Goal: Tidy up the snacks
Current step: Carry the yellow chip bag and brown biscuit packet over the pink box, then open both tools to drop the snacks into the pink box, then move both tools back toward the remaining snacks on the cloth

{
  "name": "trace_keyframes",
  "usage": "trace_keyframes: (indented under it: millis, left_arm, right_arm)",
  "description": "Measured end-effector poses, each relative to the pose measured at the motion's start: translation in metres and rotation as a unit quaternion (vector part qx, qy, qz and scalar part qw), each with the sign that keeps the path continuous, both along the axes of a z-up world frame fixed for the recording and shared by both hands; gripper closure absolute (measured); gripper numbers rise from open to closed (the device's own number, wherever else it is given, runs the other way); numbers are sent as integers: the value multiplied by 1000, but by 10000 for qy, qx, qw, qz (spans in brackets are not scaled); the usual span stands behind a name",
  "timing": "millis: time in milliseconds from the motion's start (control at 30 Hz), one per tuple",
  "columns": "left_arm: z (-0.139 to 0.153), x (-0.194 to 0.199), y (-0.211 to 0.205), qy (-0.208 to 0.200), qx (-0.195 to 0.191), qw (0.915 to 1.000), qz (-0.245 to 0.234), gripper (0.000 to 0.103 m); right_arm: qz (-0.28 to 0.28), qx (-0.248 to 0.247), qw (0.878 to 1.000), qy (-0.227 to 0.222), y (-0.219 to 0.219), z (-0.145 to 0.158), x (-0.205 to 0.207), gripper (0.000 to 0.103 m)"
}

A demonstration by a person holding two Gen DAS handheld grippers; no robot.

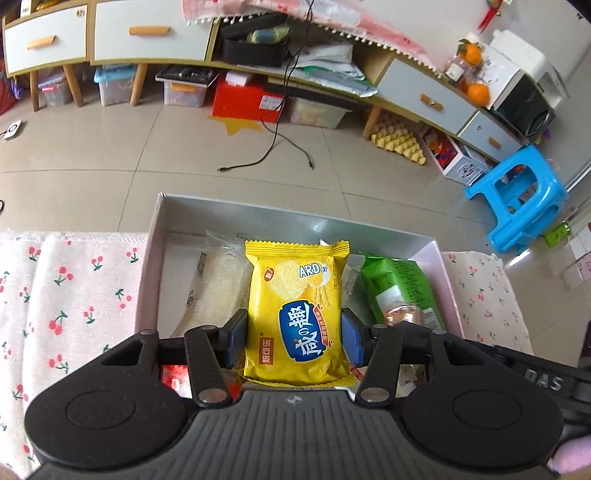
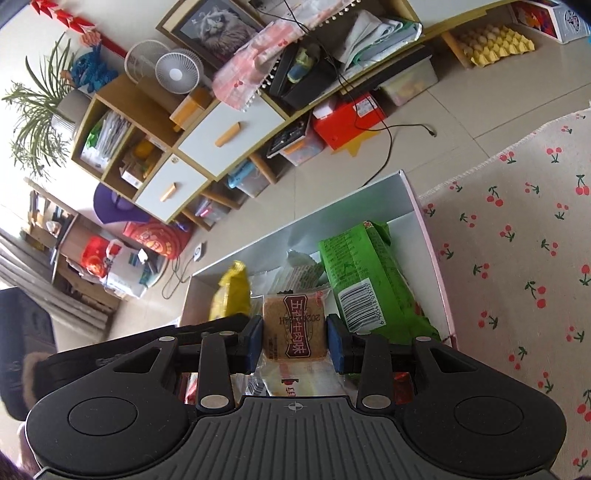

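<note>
My left gripper [image 1: 294, 336] is shut on a yellow cracker packet [image 1: 297, 310] and holds it over the open white box [image 1: 236, 214]. In the box lie a clear-wrapped pale cake [image 1: 218, 291] at the left and a green packet [image 1: 399, 291] at the right. My right gripper [image 2: 294, 341] is shut on a small brown biscuit packet [image 2: 295, 325] over the same box [image 2: 332, 210]. In the right wrist view the green packet [image 2: 365, 280] lies to the right and the yellow packet [image 2: 232, 291] to the left.
The box stands on a cherry-print cloth [image 1: 74, 295], which also shows in the right wrist view [image 2: 517, 258]. Beyond are a tiled floor [image 1: 110, 184], a black cable [image 1: 273, 144], a low cabinet [image 1: 147, 33] and a blue stool [image 1: 517, 195].
</note>
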State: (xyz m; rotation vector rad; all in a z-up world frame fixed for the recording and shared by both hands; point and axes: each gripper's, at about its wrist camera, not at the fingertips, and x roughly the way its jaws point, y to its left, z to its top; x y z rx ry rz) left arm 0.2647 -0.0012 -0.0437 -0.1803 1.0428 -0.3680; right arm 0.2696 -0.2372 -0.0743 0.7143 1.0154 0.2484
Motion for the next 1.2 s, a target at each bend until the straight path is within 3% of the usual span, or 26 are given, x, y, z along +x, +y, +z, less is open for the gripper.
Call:
trace_keyframes:
  millis: [333, 433, 533, 900, 1133, 1200]
  left_arm:
    - [1, 3, -4, -205, 178, 9996, 42, 52]
    - [5, 0, -5, -374, 230, 9990, -32, 44]
    - [12, -4, -2, -519, 188, 9985, 5, 35]
    - [32, -37, 4, -670, 348, 9971, -36, 15]
    - [36, -69, 6, -751, 326, 9966, -80, 14]
    - [35, -75, 4, -763, 354, 9964, -121, 18]
  right_arm:
    - [-78, 156, 9998, -50, -6, 1, 2, 63]
    - [-133, 341, 9992, -141, -10, 7, 1, 42]
    - [-76, 336, 9990, -297, -11, 15, -1, 36]
    - [124, -99, 9990, -416, -4, 47, -25, 26]
    - [300, -721, 9966, -275, 11, 69, -47, 26]
    - [331, -811, 9958, -254, 12, 73, -56, 26]
